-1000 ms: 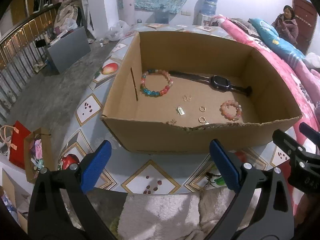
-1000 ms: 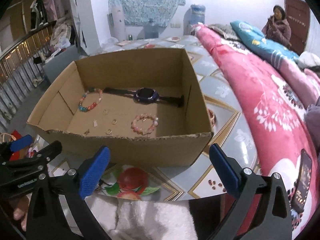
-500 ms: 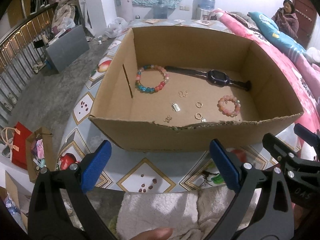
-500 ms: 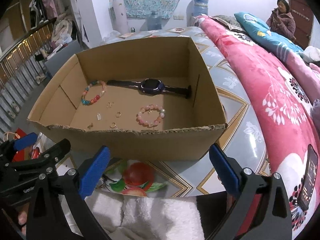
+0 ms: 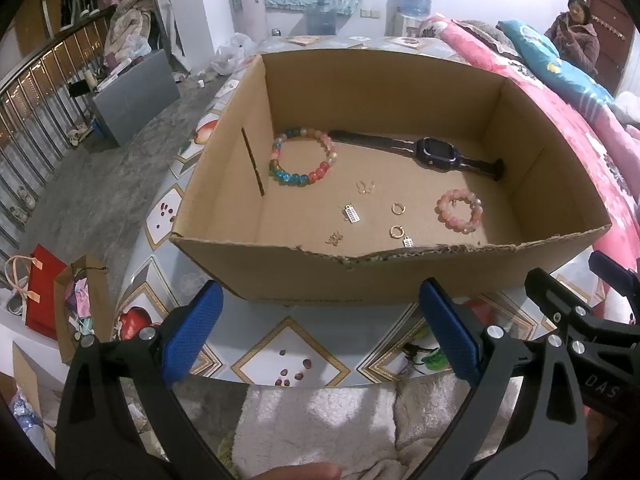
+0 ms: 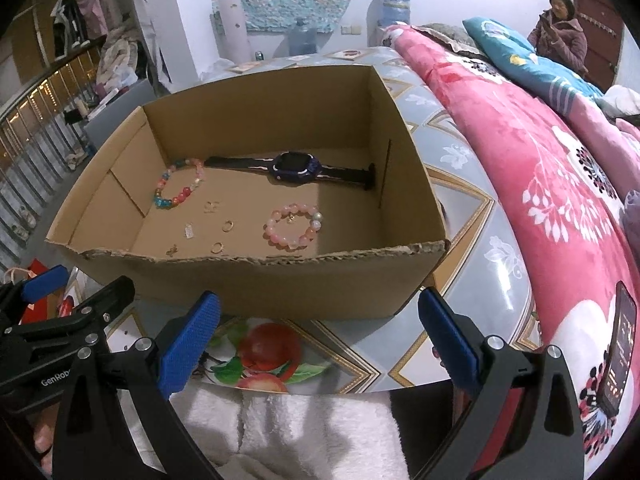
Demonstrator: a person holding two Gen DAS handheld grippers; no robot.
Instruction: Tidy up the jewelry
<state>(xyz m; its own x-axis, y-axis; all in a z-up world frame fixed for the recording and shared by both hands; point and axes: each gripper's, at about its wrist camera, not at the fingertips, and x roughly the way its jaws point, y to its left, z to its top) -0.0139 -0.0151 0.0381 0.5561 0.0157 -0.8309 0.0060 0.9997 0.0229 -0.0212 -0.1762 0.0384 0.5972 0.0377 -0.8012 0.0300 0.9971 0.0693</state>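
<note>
One cardboard box (image 5: 280, 280) sits on the patterned table (image 5: 280, 356). On its floor lie two bead bracelets, a multicoloured one (image 5: 303, 156) and a pink one (image 5: 460, 210), one dark watch (image 5: 436, 153), two gold rings (image 5: 398, 209) and four small charms (image 5: 351, 213). Left gripper (image 5: 320, 336) and right gripper (image 6: 318, 338) hover before the box, jaws spread wide, both holding nothing.

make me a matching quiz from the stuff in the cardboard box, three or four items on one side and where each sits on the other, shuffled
Items:
1. multicoloured bead bracelet
2. dark blue smartwatch
3. small pink bead bracelet
4. gold butterfly charm

Places, seen from the left wrist camera:
A. close to the torn front edge of the brown cardboard box
B. right part of the floor
C. along the back wall
D. back left, by the slit in the side wall

Pairs: 1-D, 2-C, 3-B, 4-A
</note>
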